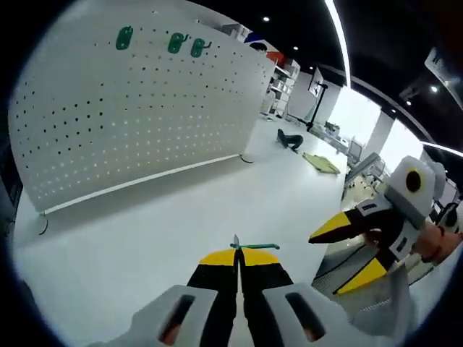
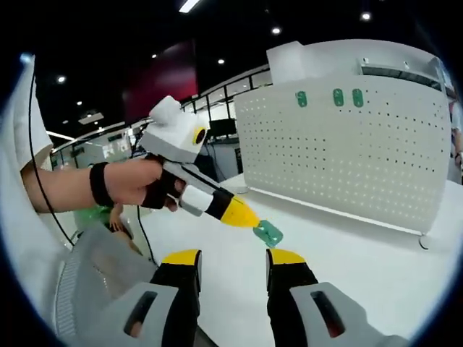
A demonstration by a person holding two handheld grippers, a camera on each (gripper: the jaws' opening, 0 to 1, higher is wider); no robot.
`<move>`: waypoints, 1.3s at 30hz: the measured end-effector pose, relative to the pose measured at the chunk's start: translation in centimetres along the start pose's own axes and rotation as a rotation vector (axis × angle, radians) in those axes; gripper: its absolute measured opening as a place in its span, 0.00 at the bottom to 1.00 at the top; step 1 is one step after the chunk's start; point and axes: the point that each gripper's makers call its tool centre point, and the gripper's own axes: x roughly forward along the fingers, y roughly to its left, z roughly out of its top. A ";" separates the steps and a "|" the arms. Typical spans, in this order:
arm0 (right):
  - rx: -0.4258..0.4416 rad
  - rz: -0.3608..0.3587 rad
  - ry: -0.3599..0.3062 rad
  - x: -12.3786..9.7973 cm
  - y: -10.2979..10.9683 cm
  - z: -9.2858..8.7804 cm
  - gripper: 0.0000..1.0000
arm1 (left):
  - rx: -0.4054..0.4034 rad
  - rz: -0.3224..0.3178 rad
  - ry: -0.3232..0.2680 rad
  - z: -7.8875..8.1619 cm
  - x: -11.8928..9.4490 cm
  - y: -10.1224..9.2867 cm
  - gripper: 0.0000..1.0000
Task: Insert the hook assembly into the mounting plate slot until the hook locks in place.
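green hook (image 2: 268, 233) in left gripper (image 2: 244, 216)

In the left gripper view the green hook (image 1: 255, 246) is mostly hidden between the closed yellow fingers (image 1: 221, 258) of the left gripper (image 1: 238, 257); only a thin sliver and a small tip show, so its shape cannot be read. The far objects on the bench (image 1: 217, 195), a dark one (image 1: 289, 139) and a yellowish one (image 1: 321, 163), are too small to identify. In the right gripper view the pegboard (image 2: 347, 144) is cut off at the right edge, and the three green hooks (image 2: 338, 97) on it are too small to make out how they are seated.
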 end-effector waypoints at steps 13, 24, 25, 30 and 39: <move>-0.050 -0.012 0.024 0.8 0.6 0.2 0.31 | -0.030 -0.057 -0.023 -0.4 -2.3 -1.5 0.01; -0.174 -0.074 0.053 1.7 0.5 0.3 0.16 | -0.074 -0.116 -0.027 -0.7 -3.4 -2.6 0.01; -0.181 -0.076 0.054 1.7 0.5 0.4 0.15 | -0.084 -0.126 -0.029 -0.7 -3.5 -2.6 0.01; -0.207 -0.078 0.073 2.2 0.4 0.5 0.12 | -0.119 -0.153 -0.040 -0.8 -3.7 -2.4 0.01; -0.293 -0.084 0.098 2.8 0.7 0.8 0.06 | -0.138 -0.176 -0.025 -0.8 -3.8 -1.9 0.01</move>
